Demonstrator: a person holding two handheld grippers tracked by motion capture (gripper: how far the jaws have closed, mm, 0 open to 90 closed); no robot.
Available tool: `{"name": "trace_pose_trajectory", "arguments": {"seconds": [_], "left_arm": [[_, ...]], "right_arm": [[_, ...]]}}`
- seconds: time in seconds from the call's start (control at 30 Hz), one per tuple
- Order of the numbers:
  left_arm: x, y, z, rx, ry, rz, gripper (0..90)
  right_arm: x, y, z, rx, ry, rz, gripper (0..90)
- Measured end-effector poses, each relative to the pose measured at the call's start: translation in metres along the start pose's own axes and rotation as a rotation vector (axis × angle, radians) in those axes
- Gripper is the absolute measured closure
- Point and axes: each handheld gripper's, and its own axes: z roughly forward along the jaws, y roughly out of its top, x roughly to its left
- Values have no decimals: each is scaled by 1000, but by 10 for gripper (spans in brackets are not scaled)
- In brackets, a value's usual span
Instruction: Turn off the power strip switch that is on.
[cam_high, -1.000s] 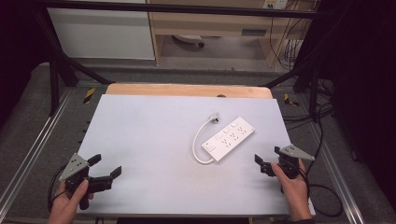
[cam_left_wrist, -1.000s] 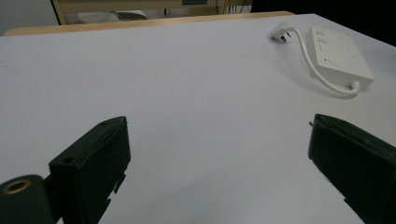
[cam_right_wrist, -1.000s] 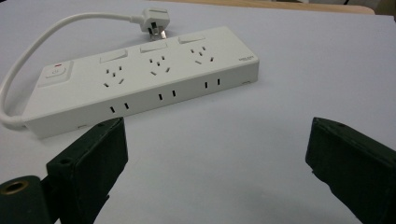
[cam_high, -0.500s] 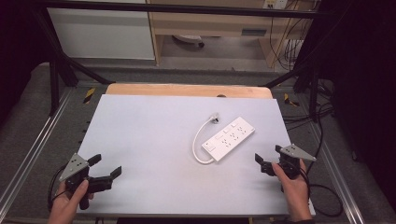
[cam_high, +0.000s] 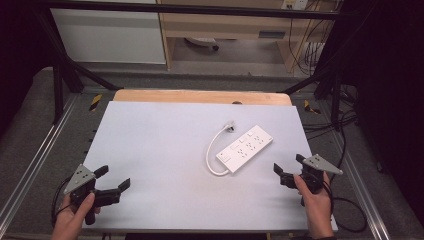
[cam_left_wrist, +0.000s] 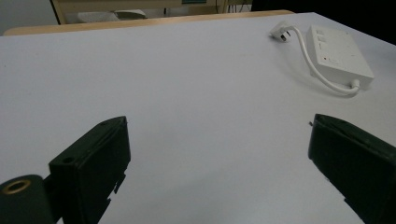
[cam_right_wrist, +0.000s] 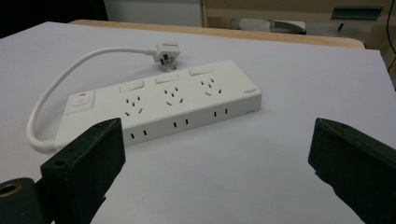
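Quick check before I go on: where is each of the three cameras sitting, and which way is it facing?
High view: above the person's side, facing forward and down on the table; shows both hands, left gripper, right gripper.
Left gripper view: on the left gripper, low, facing across the table toward the power strip; own open jaws.
Right gripper view: on the right gripper, facing the power strip close up; own open jaws.
Shared: all show the strip, its cable and plug.

small dark brand mark on power strip (cam_right_wrist: 251, 92), seemingly print, too blurred to read
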Motion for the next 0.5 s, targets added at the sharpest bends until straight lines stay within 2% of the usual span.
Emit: {"name": "trace_pose_trajectory", "arguments": {"seconds": [0.23,0.5], "left_arm": [[0,0,0,5,3,0,56],[1,-1,0,10,7,-2,56]], "right_arm": [[8,7,-5,-29,21,-10,40],[13,18,-8,-24,39,-21,37]]}}
